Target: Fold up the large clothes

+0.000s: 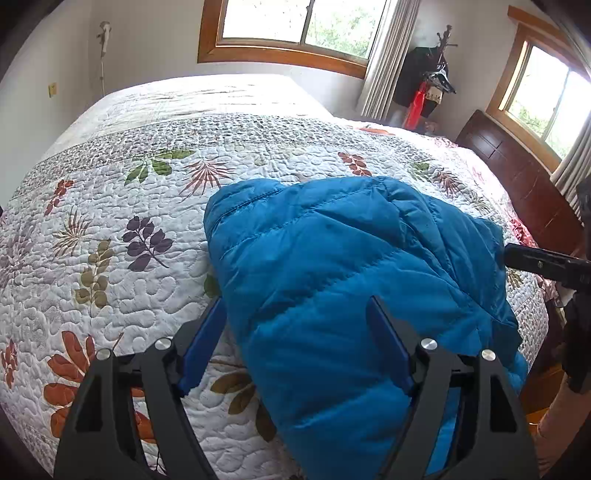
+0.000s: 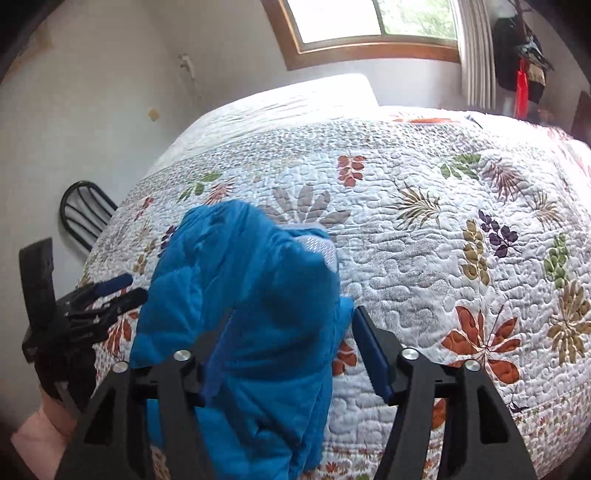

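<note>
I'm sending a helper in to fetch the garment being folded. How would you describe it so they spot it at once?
Look at the big bed covered by a white quilt printed with coloured leaves. On its near edge lies a puffy blue quilted jacket, bunched into a thick bundle. It is the only plain, solid-coloured thing on the patterned quilt.

I see a big bed with a white quilted cover [image 1: 155, 206] printed with leaves, a wood-framed window [image 1: 295, 33], and a black metal chair [image 2: 86, 214].
</note>
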The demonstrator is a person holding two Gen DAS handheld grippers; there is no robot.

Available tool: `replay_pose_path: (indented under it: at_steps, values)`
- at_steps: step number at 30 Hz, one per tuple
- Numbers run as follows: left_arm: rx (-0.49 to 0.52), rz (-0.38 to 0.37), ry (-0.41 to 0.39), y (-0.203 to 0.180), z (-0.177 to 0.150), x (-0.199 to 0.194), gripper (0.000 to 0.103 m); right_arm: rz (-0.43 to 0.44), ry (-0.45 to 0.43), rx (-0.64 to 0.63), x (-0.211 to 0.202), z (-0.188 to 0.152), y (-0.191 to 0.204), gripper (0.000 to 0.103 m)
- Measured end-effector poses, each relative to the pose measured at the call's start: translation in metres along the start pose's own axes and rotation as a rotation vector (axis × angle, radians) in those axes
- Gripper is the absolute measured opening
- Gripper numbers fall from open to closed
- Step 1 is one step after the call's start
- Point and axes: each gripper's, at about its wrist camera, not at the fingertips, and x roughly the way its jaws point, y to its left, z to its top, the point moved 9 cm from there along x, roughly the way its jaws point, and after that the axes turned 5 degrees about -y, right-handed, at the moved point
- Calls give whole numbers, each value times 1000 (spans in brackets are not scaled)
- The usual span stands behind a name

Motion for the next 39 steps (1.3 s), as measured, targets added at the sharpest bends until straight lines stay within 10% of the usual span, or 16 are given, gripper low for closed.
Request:
replay_pose_path:
  at_steps: [3, 7, 19, 27, 39]
  values:
    - [-14, -17, 24, 1, -1, 13, 77, 87, 72, 73, 26, 1, -7, 29]
    - [7, -45, 33, -6, -2, 23, 78, 72, 76, 90, 31, -15, -21, 18]
    - [65, -10, 28, -20, -11, 44, 80, -20, 90, 69, 53, -49, -35, 20]
    - [69, -9, 11, -22, -15, 12, 76, -164, -21, -26, 7, -31, -20, 39]
    - [82, -43, 27, -28, -43, -1, 65, -128, -9, -205, 4, -57, 41, 38]
